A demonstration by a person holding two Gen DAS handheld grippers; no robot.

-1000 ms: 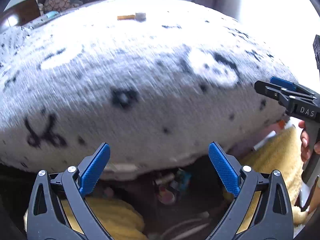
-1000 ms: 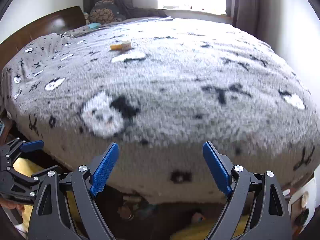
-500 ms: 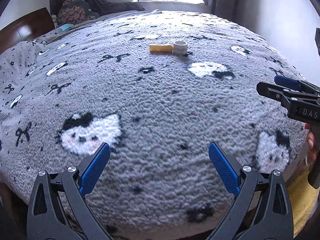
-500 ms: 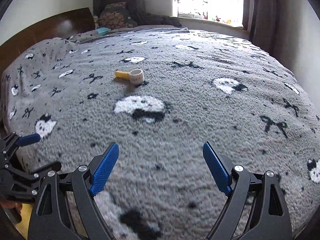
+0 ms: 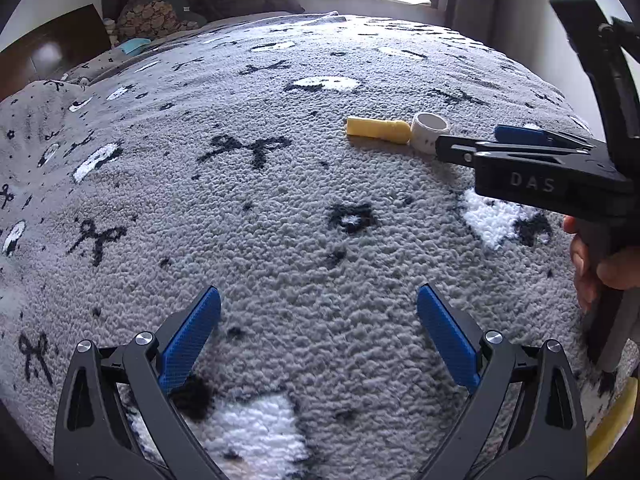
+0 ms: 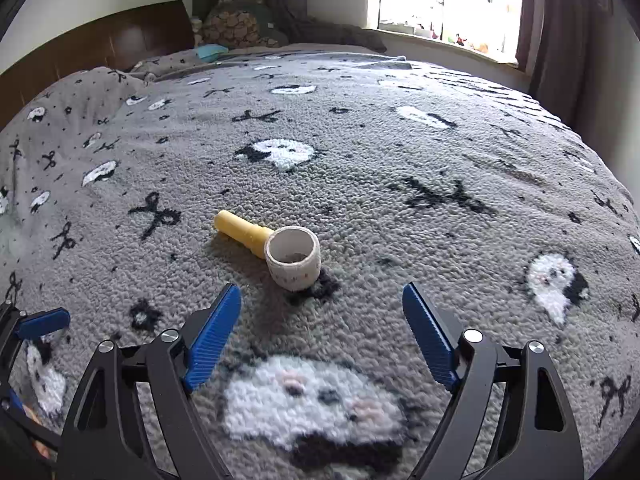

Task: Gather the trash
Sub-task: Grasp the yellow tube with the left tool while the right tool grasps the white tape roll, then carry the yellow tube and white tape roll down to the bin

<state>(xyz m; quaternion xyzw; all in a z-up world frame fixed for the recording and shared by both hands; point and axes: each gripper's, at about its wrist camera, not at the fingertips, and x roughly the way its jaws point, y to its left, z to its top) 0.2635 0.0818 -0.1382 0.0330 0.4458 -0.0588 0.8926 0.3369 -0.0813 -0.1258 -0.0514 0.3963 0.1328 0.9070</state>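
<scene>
Jaws apart, empty; yellow tube (image 6: 243,231) touches white roll (image 6: 294,258) on blanket (image 6: 400,208).

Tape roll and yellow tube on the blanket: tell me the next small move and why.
Probably ease the right hand-held gripper forward and down over the tape roll. It lies just ahead of the open, empty jaws, which have just been closing, touching the yellow tube. The left hand-held gripper is farther away.

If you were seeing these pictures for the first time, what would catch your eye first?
A yellow tube and a white tape roll lie touching each other mid-bed on the grey blanket with its black bows and white cat faces. The right gripper, open and empty, hangs just short of the roll; the left gripper, also open, hangs farther back.
</scene>
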